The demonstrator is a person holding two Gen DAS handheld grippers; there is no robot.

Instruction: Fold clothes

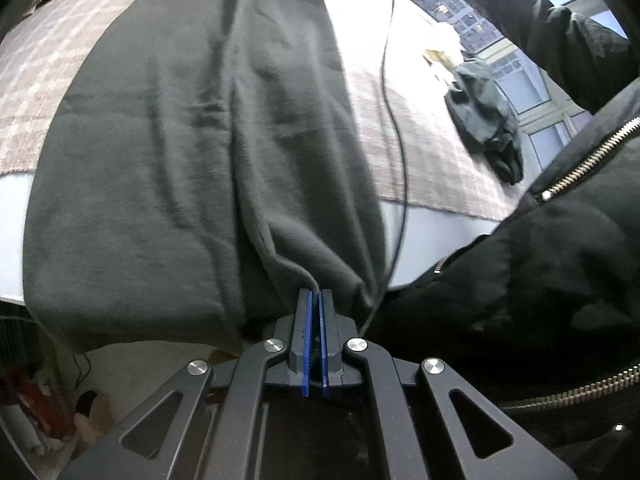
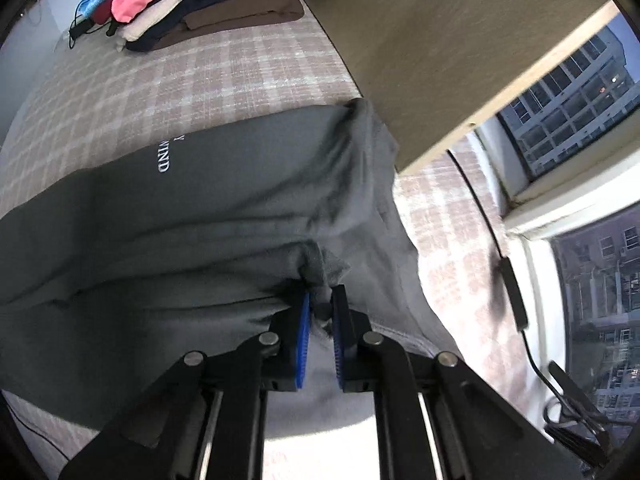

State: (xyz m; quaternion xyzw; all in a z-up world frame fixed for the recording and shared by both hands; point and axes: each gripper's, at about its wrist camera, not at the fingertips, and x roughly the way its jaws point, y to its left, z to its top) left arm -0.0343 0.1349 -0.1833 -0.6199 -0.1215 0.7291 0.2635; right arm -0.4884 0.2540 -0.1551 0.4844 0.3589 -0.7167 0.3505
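A dark grey sweatshirt (image 1: 192,152) lies spread over a pink checked bedspread (image 1: 48,80). My left gripper (image 1: 316,294) is shut on a thin edge of this garment at the near side of the bed, blue pads pressed together on the cloth. In the right wrist view the same grey sweatshirt (image 2: 224,208) shows white lettering (image 2: 162,160). My right gripper (image 2: 322,300) is shut on a bunched fold of its fabric, which is pulled up into a small peak between the blue pads.
A stack of folded clothes (image 2: 200,0) sits at the far end of the bed. A dark crumpled garment (image 1: 488,120) lies by the window. A black cable (image 1: 394,120) runs across the bedspread. A wooden board (image 2: 440,48) overhangs on the right; the person's black zipped jacket (image 1: 540,260) fills the left view's right side.
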